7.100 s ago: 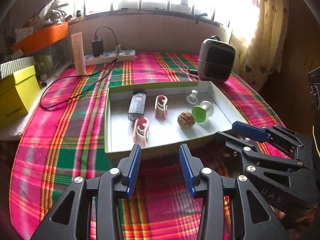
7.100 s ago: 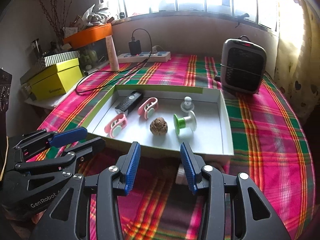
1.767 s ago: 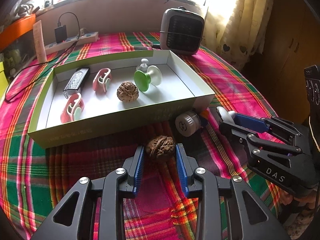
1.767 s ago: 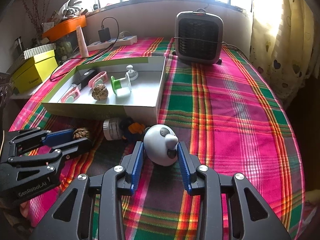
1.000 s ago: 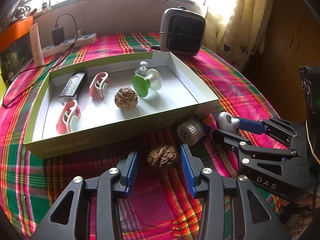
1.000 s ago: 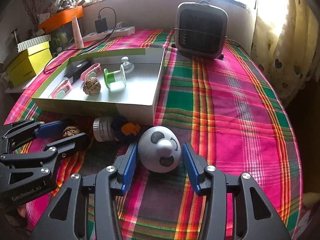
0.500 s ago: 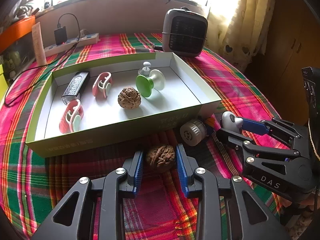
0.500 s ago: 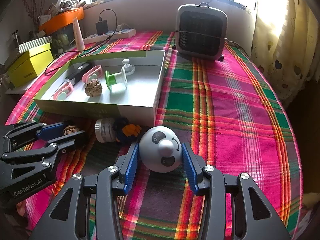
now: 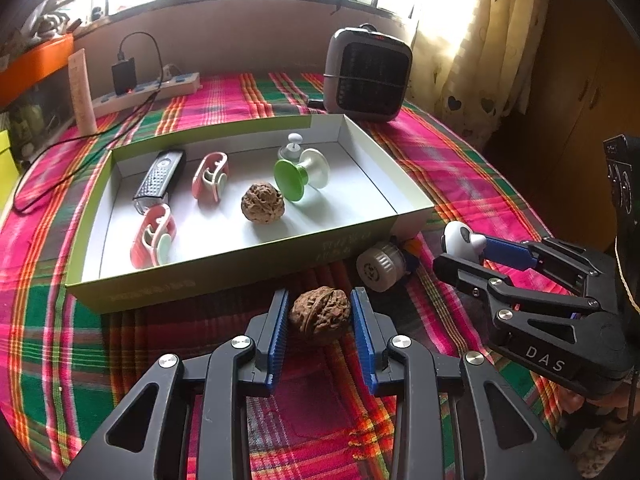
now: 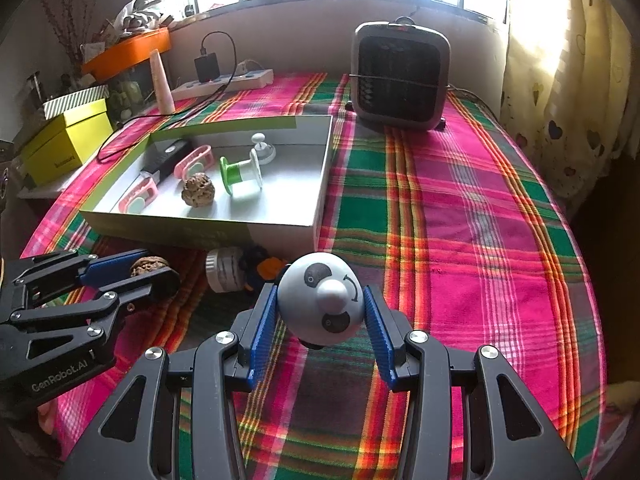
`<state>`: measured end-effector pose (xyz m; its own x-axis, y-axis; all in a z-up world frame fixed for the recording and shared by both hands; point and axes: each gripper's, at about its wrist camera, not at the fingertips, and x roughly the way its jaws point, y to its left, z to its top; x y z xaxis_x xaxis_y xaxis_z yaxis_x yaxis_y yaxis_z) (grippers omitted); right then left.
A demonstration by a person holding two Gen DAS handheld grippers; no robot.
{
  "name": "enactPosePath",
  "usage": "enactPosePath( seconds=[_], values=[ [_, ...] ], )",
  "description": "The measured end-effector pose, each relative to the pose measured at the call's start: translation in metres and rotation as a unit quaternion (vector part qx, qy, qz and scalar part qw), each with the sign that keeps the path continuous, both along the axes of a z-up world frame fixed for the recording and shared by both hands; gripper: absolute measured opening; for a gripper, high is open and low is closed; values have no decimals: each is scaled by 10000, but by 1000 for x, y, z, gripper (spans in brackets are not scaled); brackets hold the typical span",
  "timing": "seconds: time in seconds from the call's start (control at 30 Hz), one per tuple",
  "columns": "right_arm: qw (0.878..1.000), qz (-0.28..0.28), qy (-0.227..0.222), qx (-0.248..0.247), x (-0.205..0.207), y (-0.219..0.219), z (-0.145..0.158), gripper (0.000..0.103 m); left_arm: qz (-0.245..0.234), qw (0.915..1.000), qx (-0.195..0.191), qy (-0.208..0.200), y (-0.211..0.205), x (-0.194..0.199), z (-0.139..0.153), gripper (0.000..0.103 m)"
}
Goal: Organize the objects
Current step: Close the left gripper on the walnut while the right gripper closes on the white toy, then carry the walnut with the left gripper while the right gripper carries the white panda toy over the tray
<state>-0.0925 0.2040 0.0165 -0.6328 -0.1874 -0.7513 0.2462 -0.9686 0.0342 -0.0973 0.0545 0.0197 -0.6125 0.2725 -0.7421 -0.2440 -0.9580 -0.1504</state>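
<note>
Your left gripper [image 9: 320, 316] clamps a brown walnut [image 9: 320, 314] before the shallow green-and-white cardboard box [image 9: 224, 264]; your right gripper [image 10: 320, 312] grips a grey panda-faced ball [image 10: 322, 300]. Inside the box: another walnut [image 9: 263, 203], green spool [image 9: 300, 174], two pink clips [image 9: 154, 236].

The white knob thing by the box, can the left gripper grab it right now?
Probably not yet: the left gripper is shut on a walnut, so its jaws are full. The white dial lies close, uncovered, beside the box.

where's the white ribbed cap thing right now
The white ribbed cap lies on its side on the plaid cloth just outside the box's near wall, between the left gripper with its walnut and the right gripper.
</note>
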Motion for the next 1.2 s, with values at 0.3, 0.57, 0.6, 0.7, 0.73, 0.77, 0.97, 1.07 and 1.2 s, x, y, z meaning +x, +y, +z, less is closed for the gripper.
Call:
enactPosePath(
  seconds=[0.3,0.57,0.6,0.7,0.73,0.77,0.97,1.07,1.2],
  values=[
    [9998,46,180,-19,4,-4,15,45,34,9998,47,170,-9,6,13,29],
    [9995,138,271,-64,-4,-14,24,45,186,9995,98,252,-20,3,21,29],
    [9995,158,275,-71,-6,-15,25,45,201,9994,101,258,-22,1,22,29],
    [9994,193,285,-53,-10,-18,28,45,290,9991,129,270,-28,-3,24,29],
    [9993,203,299,-49,-13,-19,29,45,320,9990,138,270,-30,-5,25,29],
    [9993,209,307,-55,-14,-20,30,45,345,9989,143,278,-32,-6,26,29],
    [9990,256,369,-44,-28,-26,37,45,428,9986,140,288,-40,-20,28,29],
    [9989,292,367,-18,-36,-31,37,45,459,9985,131,281,-44,-27,28,29],
    [9989,330,335,11,-48,-36,36,45,524,9983,122,240,-50,-39,25,29]
  ],
)
